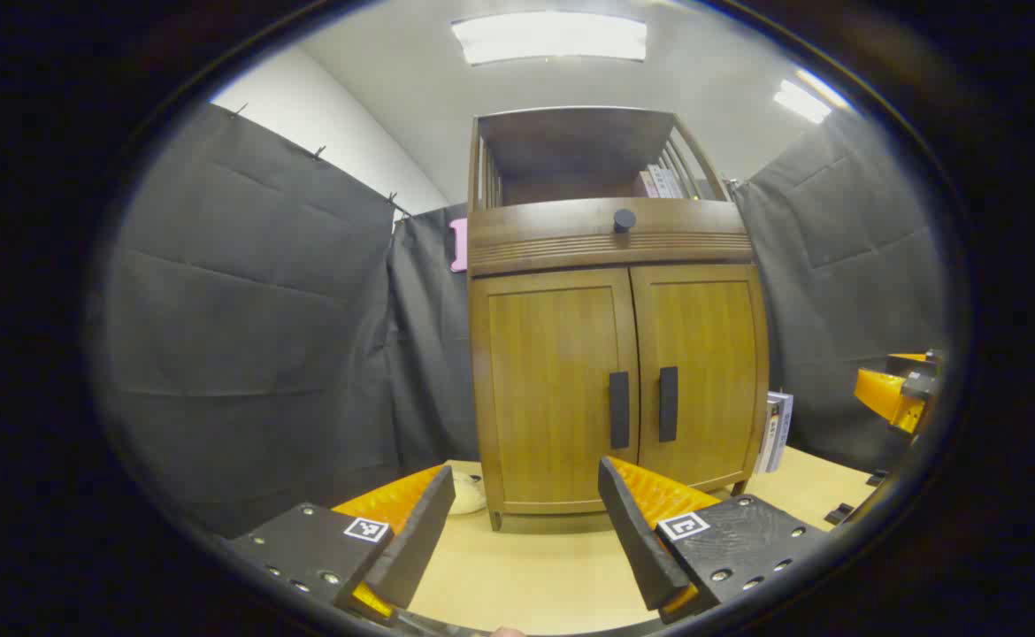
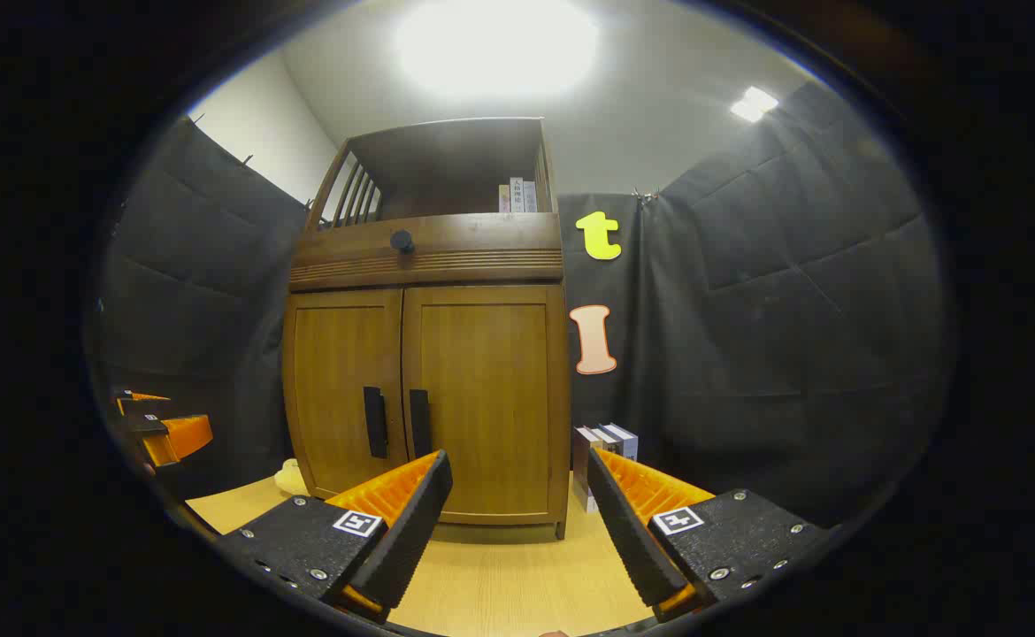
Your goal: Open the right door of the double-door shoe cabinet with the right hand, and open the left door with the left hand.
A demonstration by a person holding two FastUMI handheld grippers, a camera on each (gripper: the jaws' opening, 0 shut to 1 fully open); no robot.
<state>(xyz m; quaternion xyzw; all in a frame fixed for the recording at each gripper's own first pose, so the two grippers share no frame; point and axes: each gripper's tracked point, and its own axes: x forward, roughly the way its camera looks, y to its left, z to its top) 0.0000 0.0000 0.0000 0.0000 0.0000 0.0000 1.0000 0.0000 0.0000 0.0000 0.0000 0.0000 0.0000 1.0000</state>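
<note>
left tool [image 1: 522,522] spread wide, shoe cabinet [image 1: 615,354] doors closed, book spines illegible

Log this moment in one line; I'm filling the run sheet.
stage: approach | brown wooden shoe cabinet: both doors shut | left gripper: open, off handles | right gripper: open, off handles

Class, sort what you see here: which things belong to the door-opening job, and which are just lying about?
Part of the job:
right door
left door
right handle
left handle
left gripper
right gripper

Just lying about:
books beside the cabinet
books on the top shelf
round knob
</note>
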